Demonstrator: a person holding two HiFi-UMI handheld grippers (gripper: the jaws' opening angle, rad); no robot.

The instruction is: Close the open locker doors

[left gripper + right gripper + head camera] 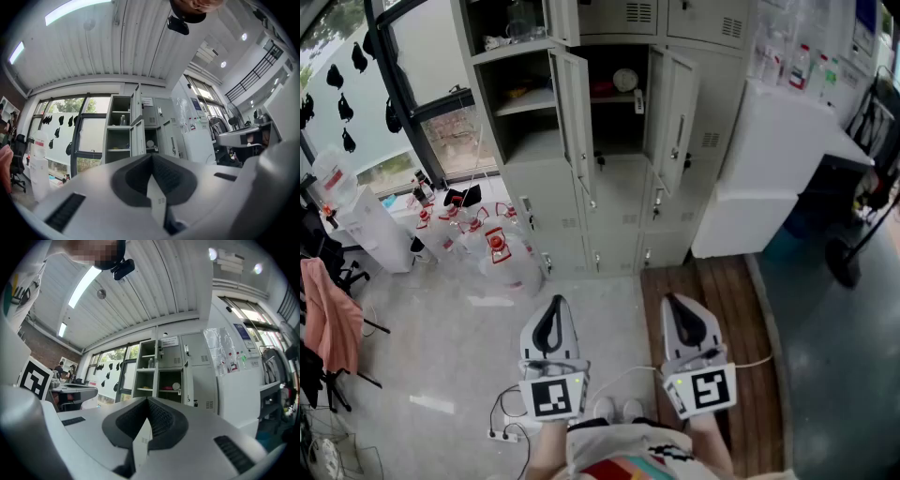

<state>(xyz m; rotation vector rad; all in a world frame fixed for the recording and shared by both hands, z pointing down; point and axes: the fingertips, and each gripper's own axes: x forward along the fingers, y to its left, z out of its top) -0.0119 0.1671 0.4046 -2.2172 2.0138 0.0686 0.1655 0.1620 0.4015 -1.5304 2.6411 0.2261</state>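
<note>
Right tongs (147,400); shoes (606,409) head-view only

Grey metal lockers (619,202), two middle doors open, left door (573,117), right door (672,114), both swung outward

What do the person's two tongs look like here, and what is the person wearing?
Both the left tongs and right tongs are white shells with black ribbed pads tapering to a point. Each carries a cube with black-and-white square markers; a thin white cable leaves the right one. The person wears a white top with coloured stripes.
</note>
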